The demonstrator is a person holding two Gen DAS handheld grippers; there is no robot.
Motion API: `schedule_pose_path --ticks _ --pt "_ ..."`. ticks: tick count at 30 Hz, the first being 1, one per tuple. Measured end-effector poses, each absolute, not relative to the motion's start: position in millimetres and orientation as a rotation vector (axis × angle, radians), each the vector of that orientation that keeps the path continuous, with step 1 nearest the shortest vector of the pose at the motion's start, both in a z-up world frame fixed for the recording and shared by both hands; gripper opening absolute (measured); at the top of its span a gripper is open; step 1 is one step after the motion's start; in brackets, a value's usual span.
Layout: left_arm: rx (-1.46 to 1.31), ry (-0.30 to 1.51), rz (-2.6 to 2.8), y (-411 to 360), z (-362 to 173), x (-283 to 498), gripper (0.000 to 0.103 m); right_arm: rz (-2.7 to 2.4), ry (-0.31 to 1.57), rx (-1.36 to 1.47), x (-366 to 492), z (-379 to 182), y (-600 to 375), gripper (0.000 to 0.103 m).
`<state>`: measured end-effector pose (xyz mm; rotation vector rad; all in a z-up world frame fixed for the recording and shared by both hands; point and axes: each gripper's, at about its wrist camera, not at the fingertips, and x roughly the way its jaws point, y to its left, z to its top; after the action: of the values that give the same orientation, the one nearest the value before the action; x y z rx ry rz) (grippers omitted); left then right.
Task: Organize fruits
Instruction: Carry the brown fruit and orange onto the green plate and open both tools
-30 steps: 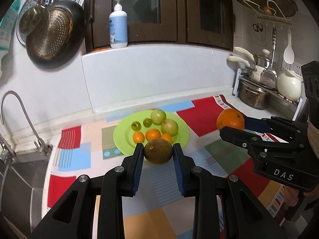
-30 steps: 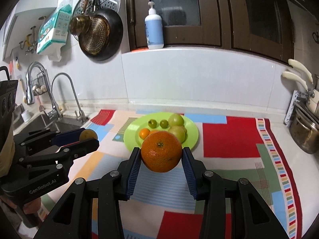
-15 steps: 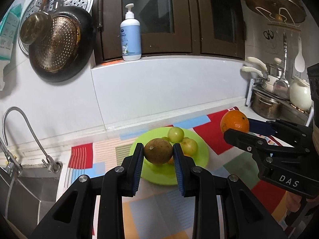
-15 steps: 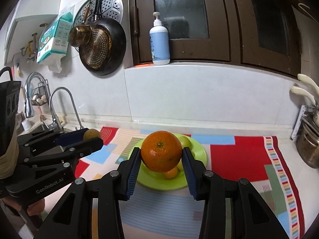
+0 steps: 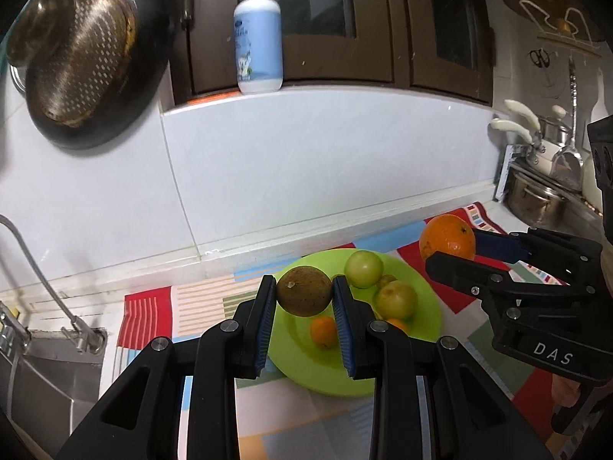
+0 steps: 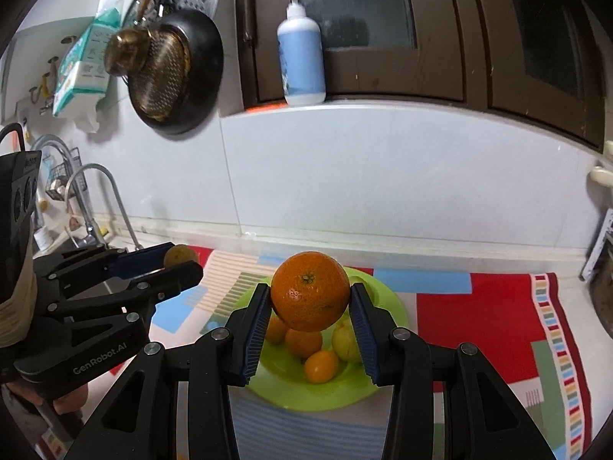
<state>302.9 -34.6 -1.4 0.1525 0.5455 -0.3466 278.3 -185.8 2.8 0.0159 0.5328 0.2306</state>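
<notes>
Low in the left wrist view, the left gripper (image 5: pixel 304 301) pinches a brown fruit (image 5: pixel 304 290) between nearly closed pads, hanging above the near left rim of the green plate (image 5: pixel 325 372). Low in the right wrist view, the right gripper (image 6: pixel 309 306) clamps a large orange (image 6: pixel 310 290) at its widest girth, above the same plate. Both are round and held only at the sides, so either could slip and roll off across the patterned mat (image 6: pixel 479 318). Farther in, the small fruits (image 5: pixel 394 299) crowd the plate, so a dropped orange could knock them out.
</notes>
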Motion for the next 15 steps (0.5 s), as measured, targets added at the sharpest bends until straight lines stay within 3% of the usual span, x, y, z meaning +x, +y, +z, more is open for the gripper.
schedule_pose_path --ticks 15 --pt "0.142 0.668 -0.376 -42.5 -53.3 366.3 0.03 0.248 0.638 0.016 343.5 -47.3 -183.9 0.043"
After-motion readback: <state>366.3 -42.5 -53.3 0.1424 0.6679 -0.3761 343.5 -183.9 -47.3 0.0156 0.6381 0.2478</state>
